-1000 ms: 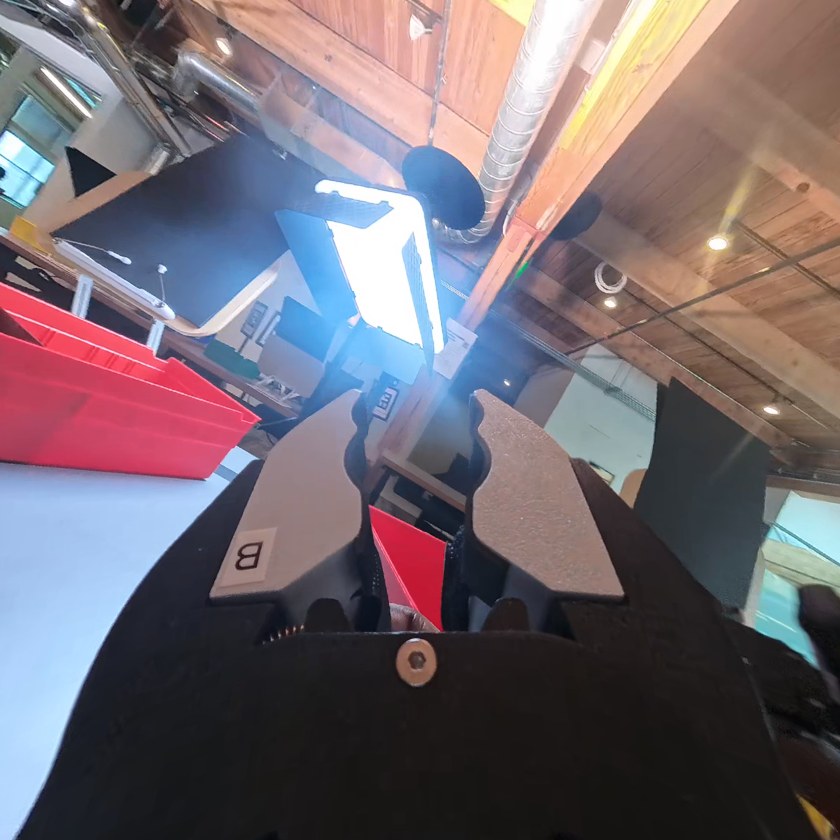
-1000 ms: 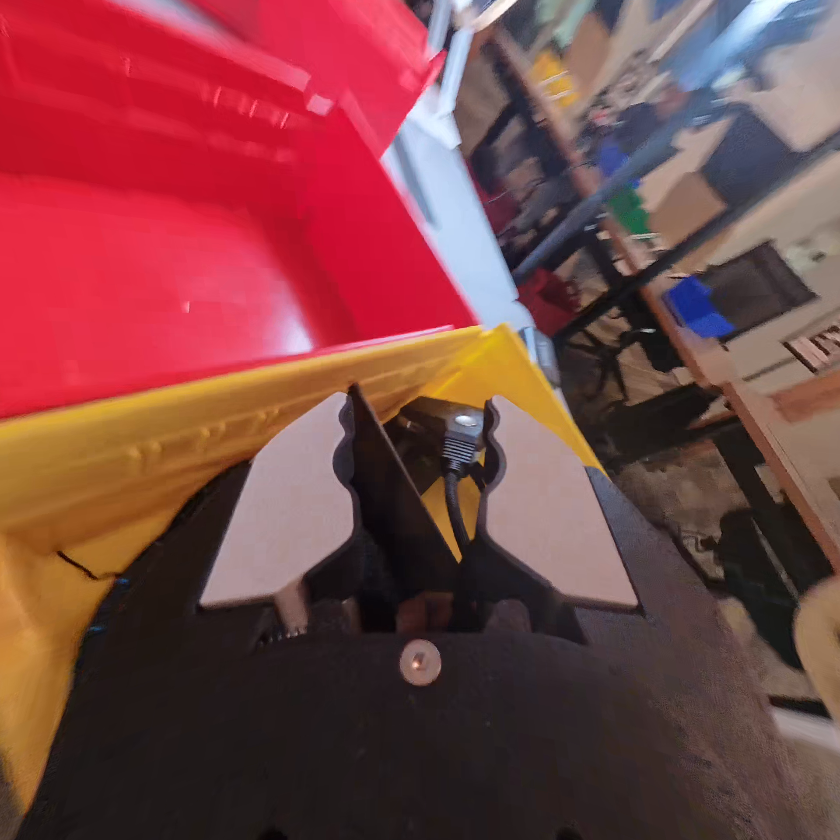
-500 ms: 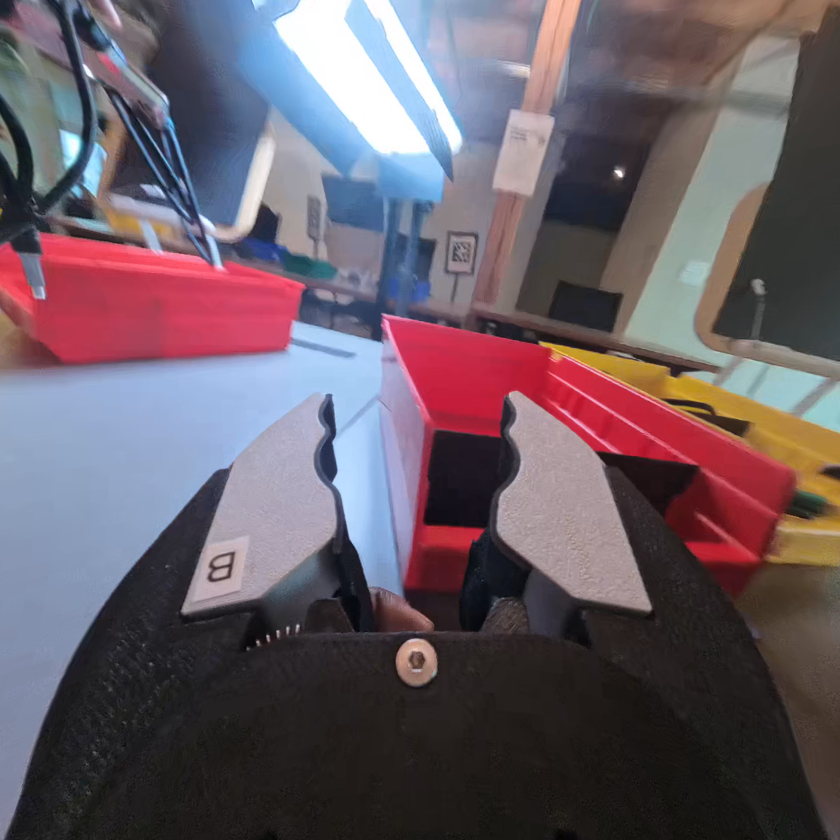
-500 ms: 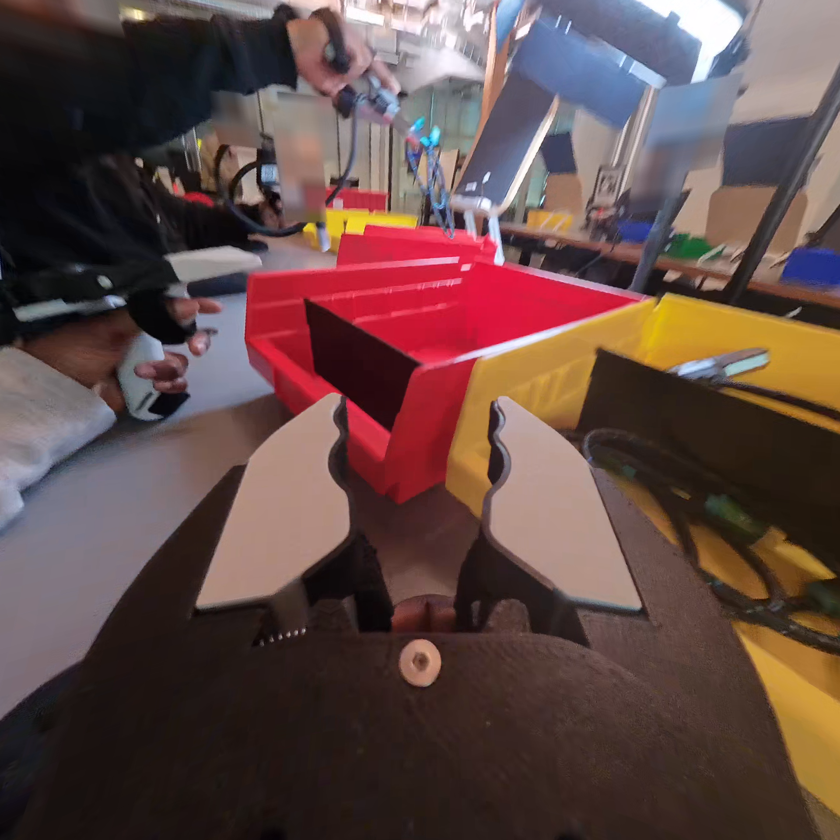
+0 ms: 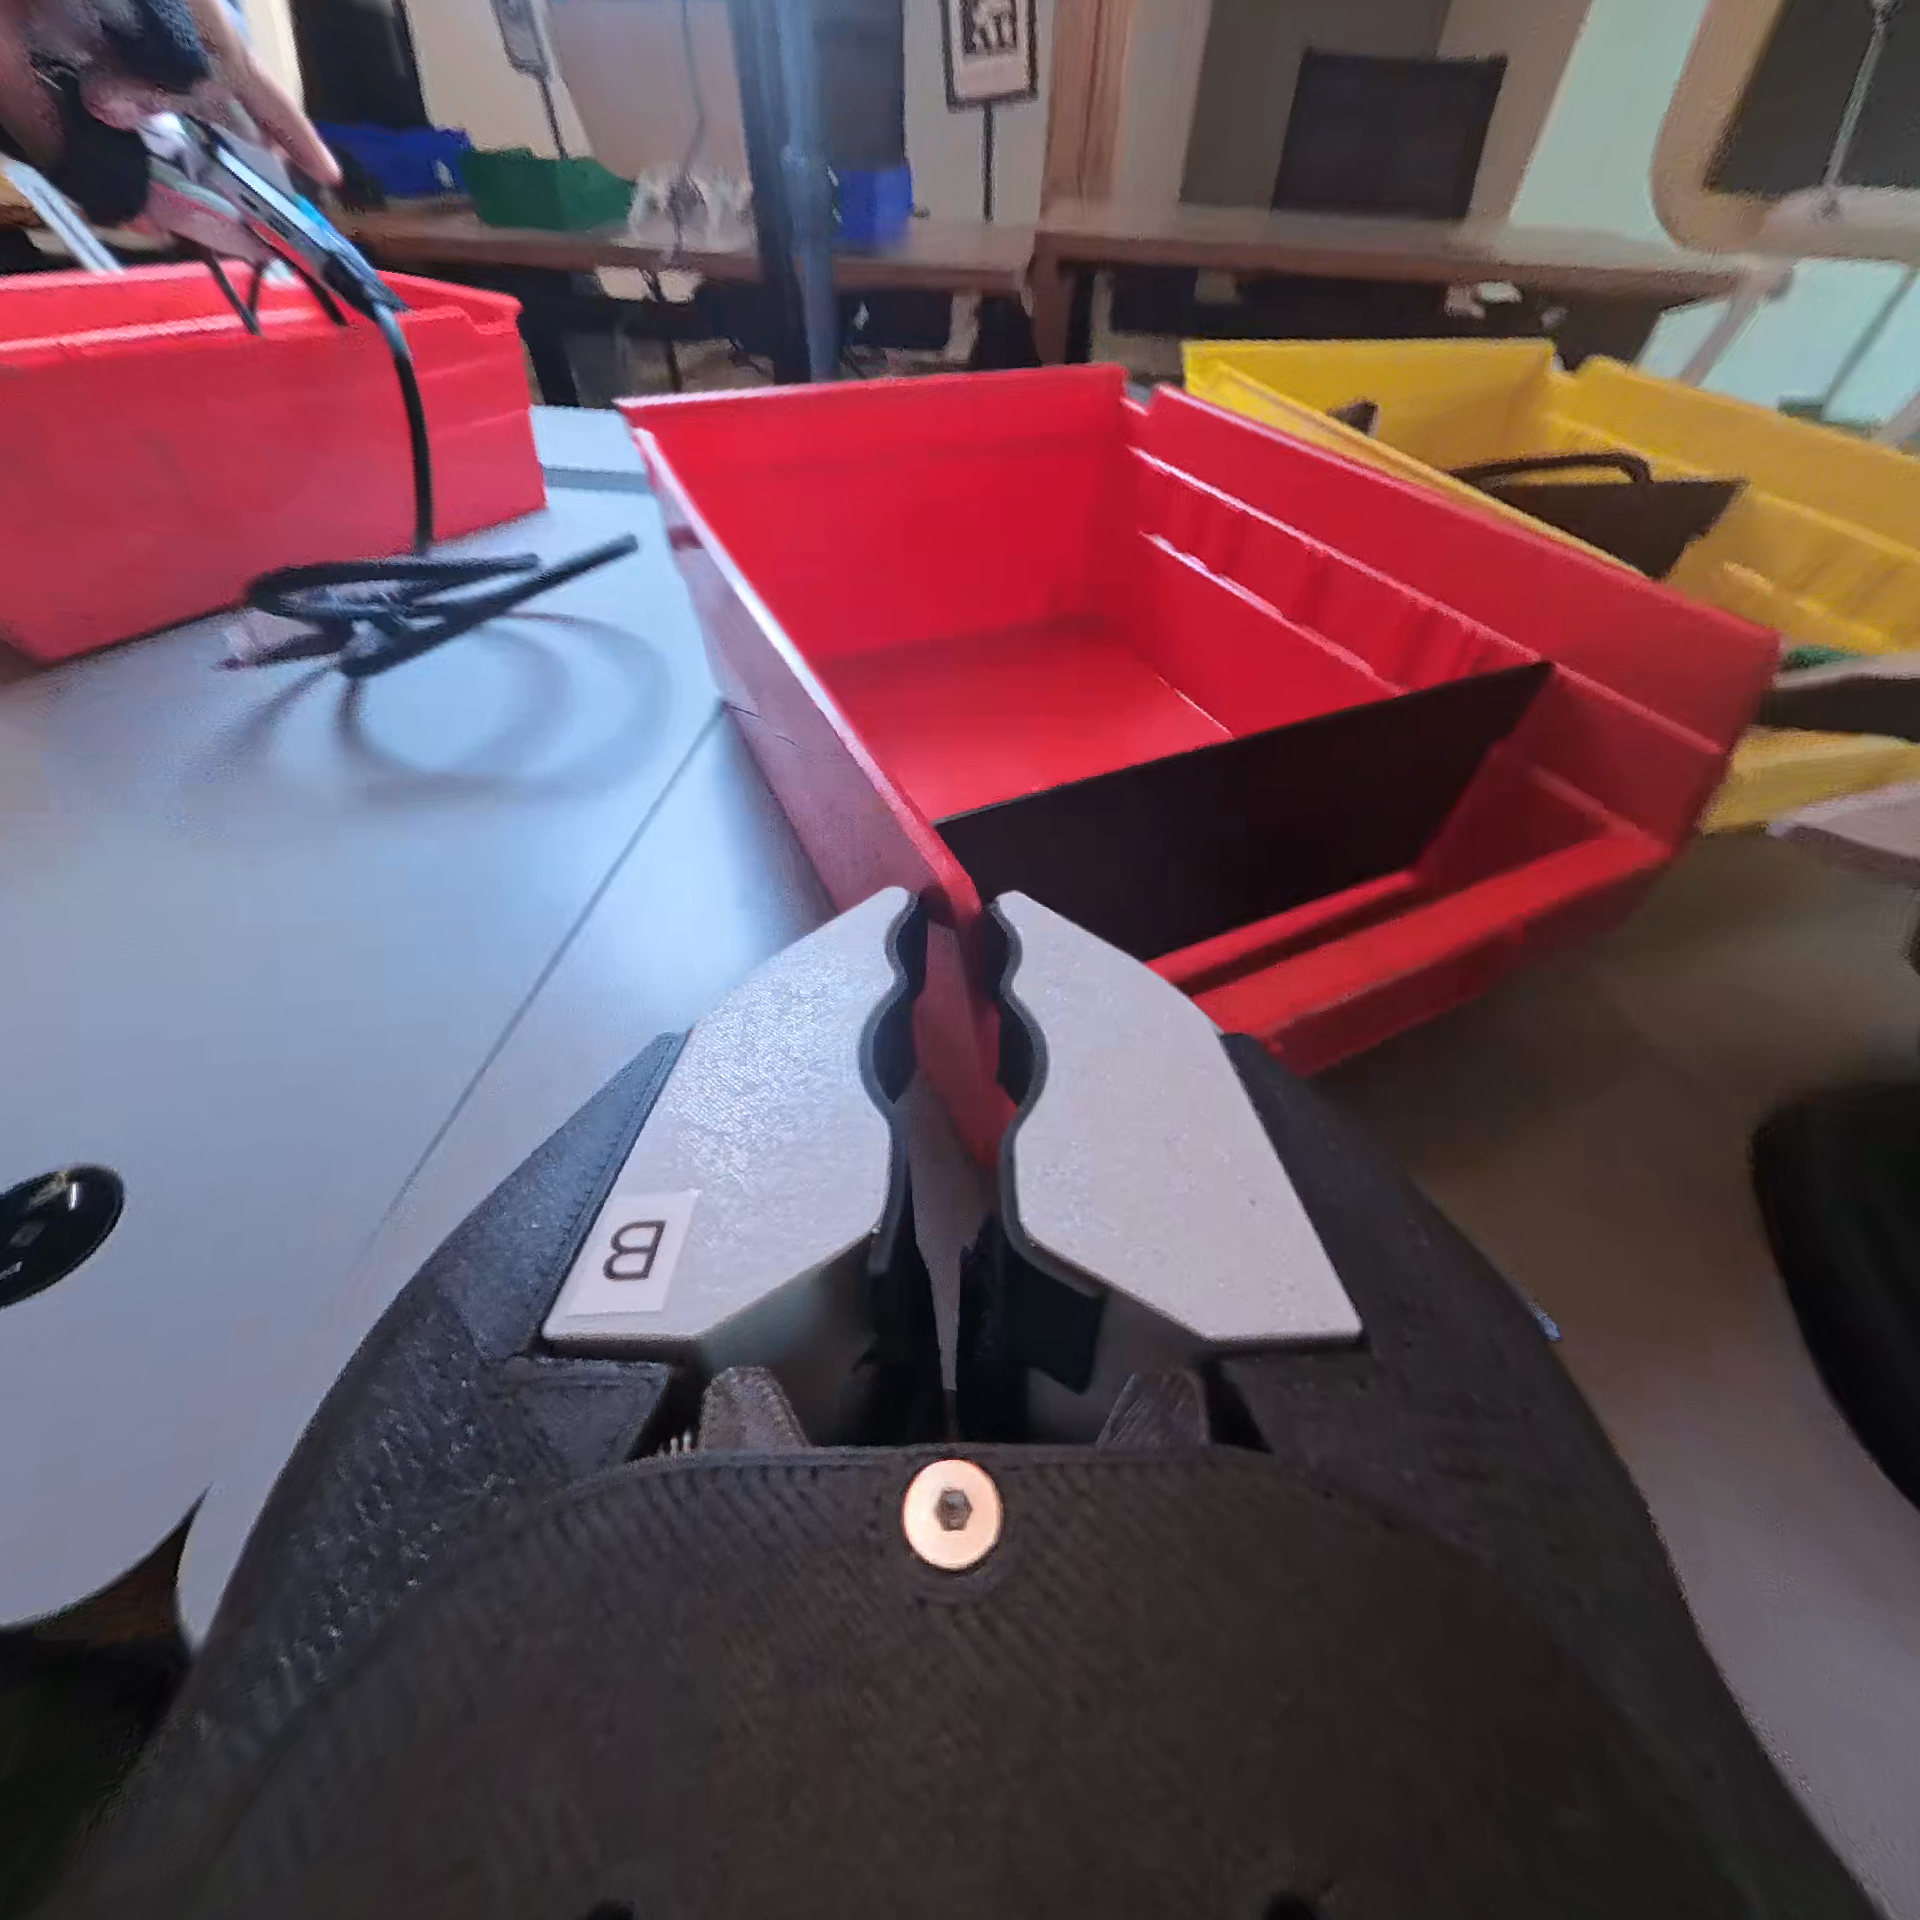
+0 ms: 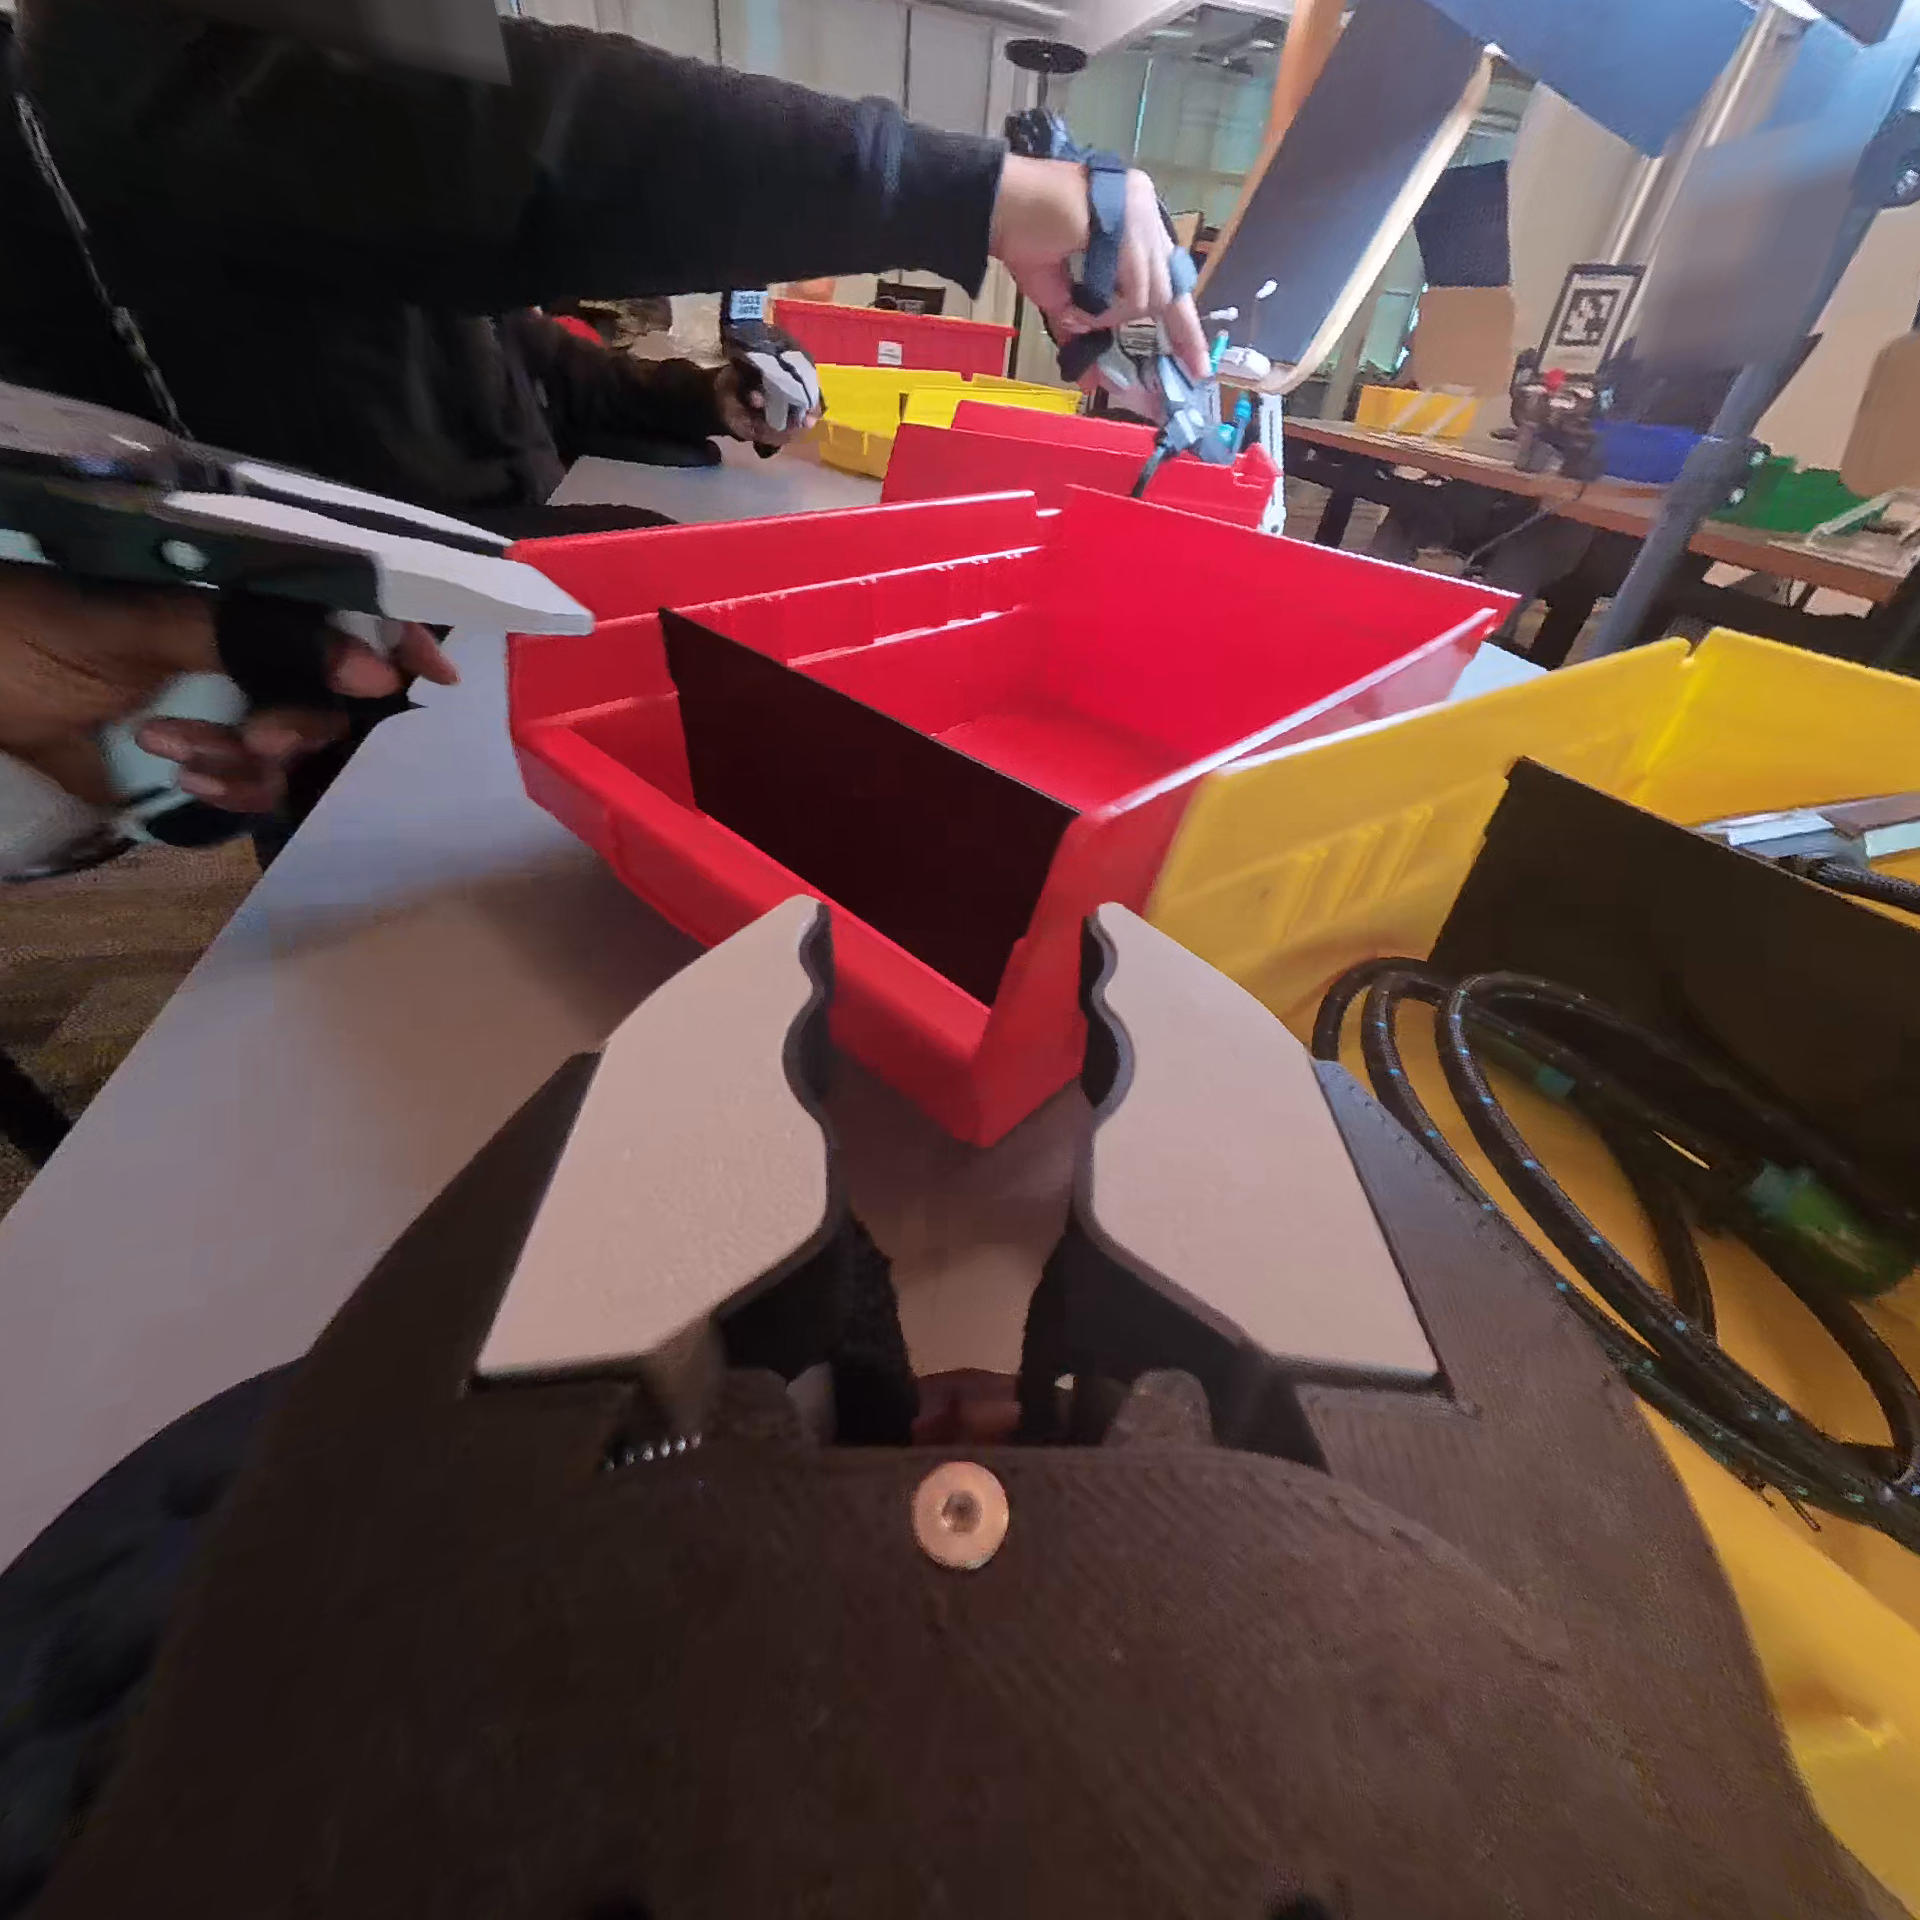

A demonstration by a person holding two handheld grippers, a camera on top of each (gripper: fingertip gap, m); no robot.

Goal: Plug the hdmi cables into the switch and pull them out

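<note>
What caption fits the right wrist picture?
Open right gripper faces an empty red bin; cables coil in a yellow bin.

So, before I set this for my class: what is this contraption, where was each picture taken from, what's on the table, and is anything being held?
There is no robot here. A person holds a hand-held gripper in each hand, and each gripper has a camera looking along its jaws. One picture is from the left gripper, the other from the right gripper. On the grey table stands a red bin with a black divider. Beside it is a yellow bin holding coiled black cables. The right jaws are open and empty. The left jaws are nearly shut at the red bin's corner; whether they pinch it is unclear. Farther off, another person's hand holds a wired device.
</note>
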